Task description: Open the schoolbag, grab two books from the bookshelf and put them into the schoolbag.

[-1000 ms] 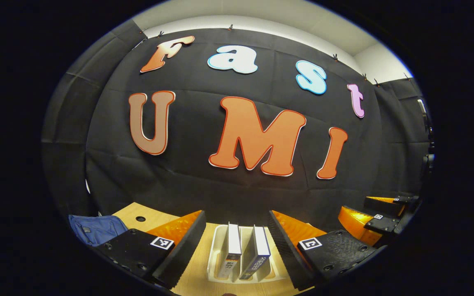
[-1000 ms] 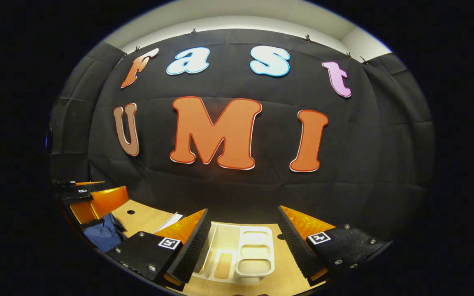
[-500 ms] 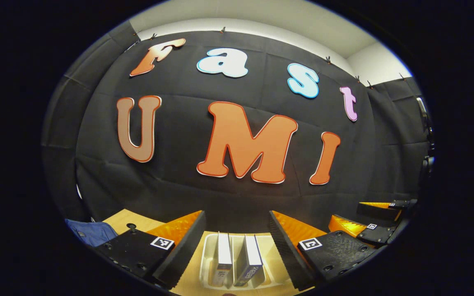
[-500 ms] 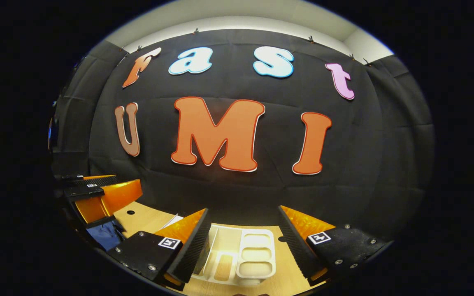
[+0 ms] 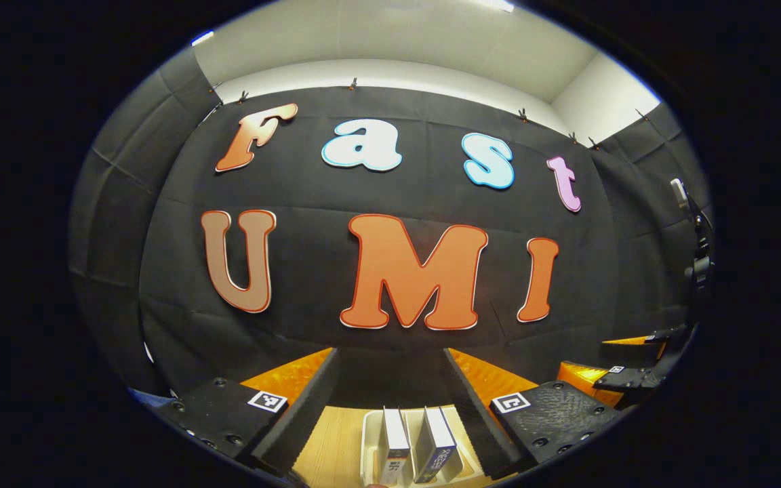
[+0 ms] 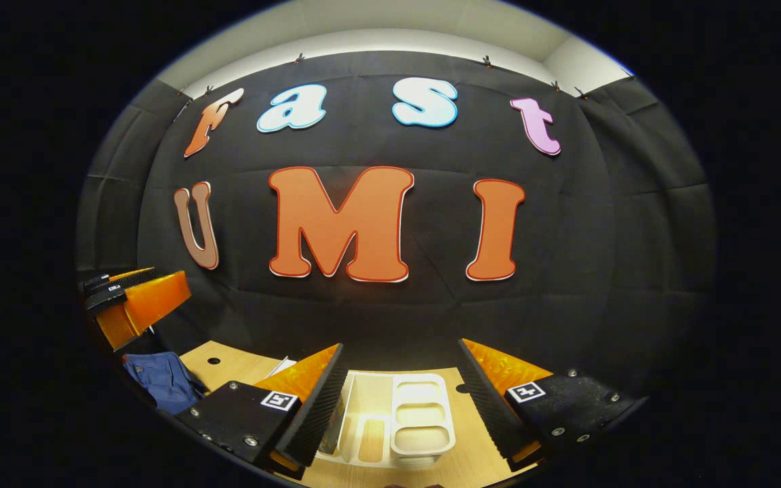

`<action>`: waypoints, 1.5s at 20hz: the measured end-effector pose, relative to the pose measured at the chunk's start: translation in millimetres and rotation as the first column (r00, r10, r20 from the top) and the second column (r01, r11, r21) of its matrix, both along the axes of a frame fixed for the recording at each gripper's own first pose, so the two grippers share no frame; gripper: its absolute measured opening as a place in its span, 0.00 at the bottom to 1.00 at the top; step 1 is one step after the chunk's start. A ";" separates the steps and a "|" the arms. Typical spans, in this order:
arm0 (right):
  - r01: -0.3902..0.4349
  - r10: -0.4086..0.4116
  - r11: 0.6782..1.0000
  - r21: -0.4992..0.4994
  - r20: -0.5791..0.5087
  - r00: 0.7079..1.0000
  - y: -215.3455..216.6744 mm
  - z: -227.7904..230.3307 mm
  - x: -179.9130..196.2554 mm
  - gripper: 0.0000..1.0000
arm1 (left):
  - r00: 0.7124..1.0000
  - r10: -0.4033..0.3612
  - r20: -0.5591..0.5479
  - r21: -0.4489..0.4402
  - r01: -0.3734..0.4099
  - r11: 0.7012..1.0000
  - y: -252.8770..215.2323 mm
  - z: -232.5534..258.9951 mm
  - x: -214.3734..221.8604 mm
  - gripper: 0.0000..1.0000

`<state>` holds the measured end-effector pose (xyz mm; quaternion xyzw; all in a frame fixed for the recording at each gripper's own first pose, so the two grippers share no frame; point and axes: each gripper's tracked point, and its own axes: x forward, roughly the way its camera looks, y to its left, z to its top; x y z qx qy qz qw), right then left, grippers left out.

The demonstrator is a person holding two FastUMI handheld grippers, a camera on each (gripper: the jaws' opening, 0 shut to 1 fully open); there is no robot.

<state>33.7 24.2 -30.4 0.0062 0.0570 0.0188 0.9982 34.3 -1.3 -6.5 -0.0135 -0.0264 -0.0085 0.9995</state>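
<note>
in the left gripper view the left gripper has tilted up over the last second: the two books in the white bookshelf have slid to the bottom centre, between its wide, empty fingers. the right gripper, also wide and empty, has barely moved. the blue schoolbag lies lower left in the right gripper view, untouched; opening it probably comes first.
</note>
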 end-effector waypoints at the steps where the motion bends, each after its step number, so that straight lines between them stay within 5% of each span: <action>1: -0.002 0.002 1.000 0.000 0.008 1.000 1.5 2.5 -0.8 0.96 | 1.000 0.004 -0.003 -0.010 -0.004 1.000 1.3 -0.5 -2.5 0.94; 9: -0.006 0.007 1.000 -0.012 0.024 1.000 3.8 0.4 -14.2 0.96 | 0.999 0.030 -0.029 -0.004 -0.030 1.000 16.2 -14.2 -21.8 0.92; 19: -0.001 0.001 1.000 -0.014 0.004 1.000 -2.2 -11.0 -27.0 0.96 | 0.988 0.113 -0.103 0.119 -0.101 0.988 60.6 -54.2 -51.5 0.93; 26: -0.004 0.004 1.000 -0.019 -0.021 1.000 -8.4 -22.3 -32.5 0.96 | 0.952 0.209 -0.224 0.313 -0.133 0.940 114.6 -113.4 -83.3 0.95; 30: -0.012 0.011 1.000 -0.015 -0.060 0.998 -9.8 -39.3 -37.4 0.96 | 0.898 0.271 -0.347 0.459 -0.089 0.884 143.8 -175.4 -106.1 0.96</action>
